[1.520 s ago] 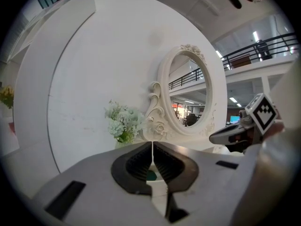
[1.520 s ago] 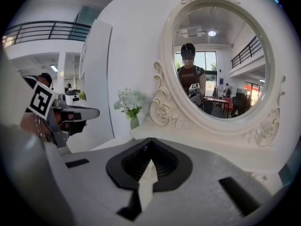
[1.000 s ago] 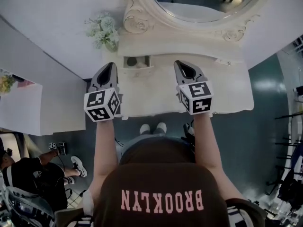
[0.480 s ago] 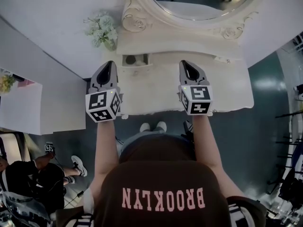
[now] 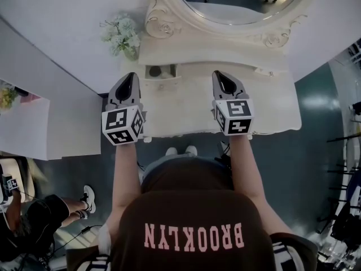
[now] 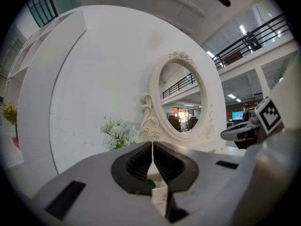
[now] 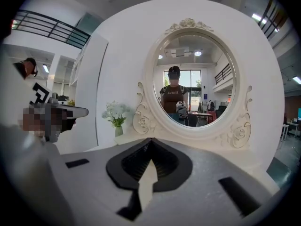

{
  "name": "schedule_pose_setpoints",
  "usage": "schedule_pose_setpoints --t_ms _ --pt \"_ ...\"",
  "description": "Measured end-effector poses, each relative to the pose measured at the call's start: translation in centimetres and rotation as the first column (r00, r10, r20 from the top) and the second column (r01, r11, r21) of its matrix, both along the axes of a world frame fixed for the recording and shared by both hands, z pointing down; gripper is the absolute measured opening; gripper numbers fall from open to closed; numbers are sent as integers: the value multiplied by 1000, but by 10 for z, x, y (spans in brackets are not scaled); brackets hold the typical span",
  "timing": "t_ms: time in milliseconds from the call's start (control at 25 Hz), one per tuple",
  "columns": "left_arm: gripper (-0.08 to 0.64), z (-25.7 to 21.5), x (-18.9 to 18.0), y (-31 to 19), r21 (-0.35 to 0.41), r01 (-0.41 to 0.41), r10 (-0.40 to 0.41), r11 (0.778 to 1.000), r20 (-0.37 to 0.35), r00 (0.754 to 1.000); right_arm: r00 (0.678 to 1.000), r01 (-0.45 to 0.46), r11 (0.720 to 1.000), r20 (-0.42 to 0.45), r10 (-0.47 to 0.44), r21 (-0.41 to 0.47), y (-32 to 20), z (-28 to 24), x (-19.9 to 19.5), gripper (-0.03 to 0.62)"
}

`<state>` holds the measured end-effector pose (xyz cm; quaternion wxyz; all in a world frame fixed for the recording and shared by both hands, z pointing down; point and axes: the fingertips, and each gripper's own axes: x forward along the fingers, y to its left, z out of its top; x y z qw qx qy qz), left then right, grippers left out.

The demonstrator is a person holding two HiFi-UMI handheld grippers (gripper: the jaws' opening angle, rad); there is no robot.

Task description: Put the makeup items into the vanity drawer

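Note:
The white vanity table (image 5: 186,109) stands under an oval mirror (image 5: 237,4). A small open drawer (image 5: 162,71) in its back ledge holds dark items that are too small to name. My left gripper (image 5: 130,78) hovers over the table's left part, just left of that drawer, shut and holding nothing. My right gripper (image 5: 220,75) hovers over the middle right of the tabletop, also shut and holding nothing. In the left gripper view the left gripper (image 6: 152,145) points at the mirror (image 6: 181,100). The right gripper (image 7: 149,142) points at the mirror (image 7: 195,88) in its own view.
A vase of pale flowers (image 5: 123,37) stands at the vanity's back left corner. A small pale object (image 5: 265,71) lies on the ledge at the right. A white wall panel (image 5: 51,55) rises at the left. A person (image 5: 34,222) crouches on the floor at the lower left.
The right gripper has shifted slightly right and forward. The left gripper has hardly moved. The person on the floor at the lower left has moved farther left.

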<state>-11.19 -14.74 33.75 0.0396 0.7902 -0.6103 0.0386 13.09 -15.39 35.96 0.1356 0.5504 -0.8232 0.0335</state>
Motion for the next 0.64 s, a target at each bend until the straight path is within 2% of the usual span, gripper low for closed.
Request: schedule_pose_setpoints --t_ms 360,640 --pt "8 -1 1 2 6 -10 10 1000 2 1000 999 38 999 5 -38 20 4 -1 -7 -2" --pt "9 2 -13 0 0 19 -19 1000 13 1000 999 44 999 8 -45 18 2 1 -11 -3"
